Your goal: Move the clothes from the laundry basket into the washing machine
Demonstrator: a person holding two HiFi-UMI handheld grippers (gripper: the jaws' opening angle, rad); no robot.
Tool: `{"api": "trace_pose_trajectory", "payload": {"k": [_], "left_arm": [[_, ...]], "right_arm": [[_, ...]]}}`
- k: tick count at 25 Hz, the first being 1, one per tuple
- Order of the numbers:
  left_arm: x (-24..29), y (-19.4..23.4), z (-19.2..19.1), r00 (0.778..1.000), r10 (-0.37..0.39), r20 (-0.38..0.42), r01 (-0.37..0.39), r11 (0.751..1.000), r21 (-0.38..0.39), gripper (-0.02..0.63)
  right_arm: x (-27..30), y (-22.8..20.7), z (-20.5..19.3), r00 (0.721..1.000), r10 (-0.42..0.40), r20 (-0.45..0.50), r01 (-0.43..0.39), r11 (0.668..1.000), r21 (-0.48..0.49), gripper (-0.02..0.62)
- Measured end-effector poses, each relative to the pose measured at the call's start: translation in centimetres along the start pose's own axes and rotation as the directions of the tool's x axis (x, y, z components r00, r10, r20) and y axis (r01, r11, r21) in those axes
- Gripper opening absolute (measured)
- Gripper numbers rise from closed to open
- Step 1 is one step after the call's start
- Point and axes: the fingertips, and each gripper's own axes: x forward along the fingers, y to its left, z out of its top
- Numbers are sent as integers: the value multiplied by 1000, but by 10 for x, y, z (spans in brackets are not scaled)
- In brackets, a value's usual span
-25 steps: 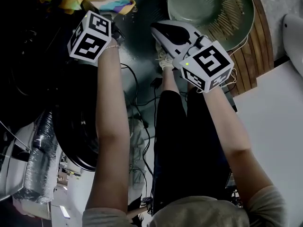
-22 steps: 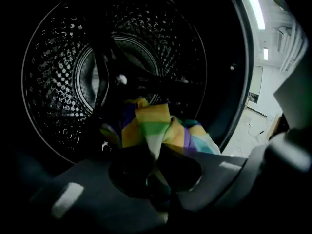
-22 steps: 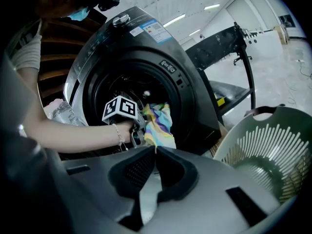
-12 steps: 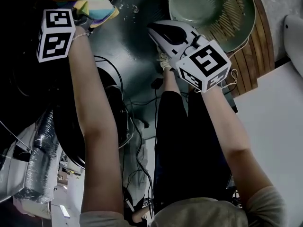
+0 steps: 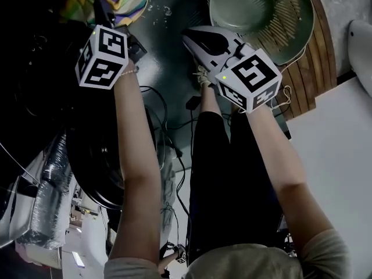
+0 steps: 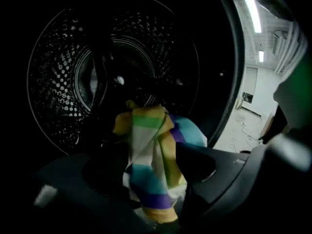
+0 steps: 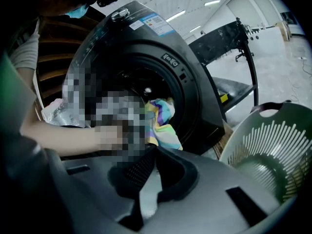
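The striped cloth (image 6: 146,130) is seen at the mouth of the washing machine drum (image 6: 63,82), between the jaws of the left claw (image 6: 151,167), just opened to release it, while the right claw (image 7: 151,157) is held shut and empty near the laundry basket (image 7: 273,145).

And there was the striped cloth (image 6: 151,160), bands of yellow, green, teal, purple and white, crumpled into a tall bunch right at the mouth of the washing machine (image 7: 139,45)! From the right gripper view, its lower end draped down over the front lip of the opening. The machine was a dark front-loader with its round mouth wide open. Behind the cloth sat the drum (image 6: 61,87), dim and shiny, its wall dotted with holes. Just beside the machine stood the laundry basket (image 5: 290,16), upright, round and pale green, with a slotted wall and a cut-out handle at the rim, its smooth bottom in plain sight.
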Motion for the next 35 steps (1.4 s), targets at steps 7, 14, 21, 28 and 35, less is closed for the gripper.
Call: {"api": "trace_pose_trajectory", "payload": {"k": [7,14,21,28,35], "left_arm": [[-18,-36,-65,988,-59,-145,71,994,80,309],[22,-30,-84,977,75,-202,-23,968,250,217],[39,-4,0,997,76,-8,-73,980,184,60],[69,19,53,984,123,128,-138,983,117,63],[60,24,22,996,92,-9,-92,996,5,241]], "right_arm": [[2,2,0,1000,1,0,-1,1000,1,17],[6,-1,-4,1000,5,-6,-5,1000,3,17],[5,-10,0,1000,-4,3,4,1000,-3,17],[14,-6,4,1000,19,2,-19,1000,-11,17],[14,-2,2,1000,23,-4,-23,1000,-1,17]]}}
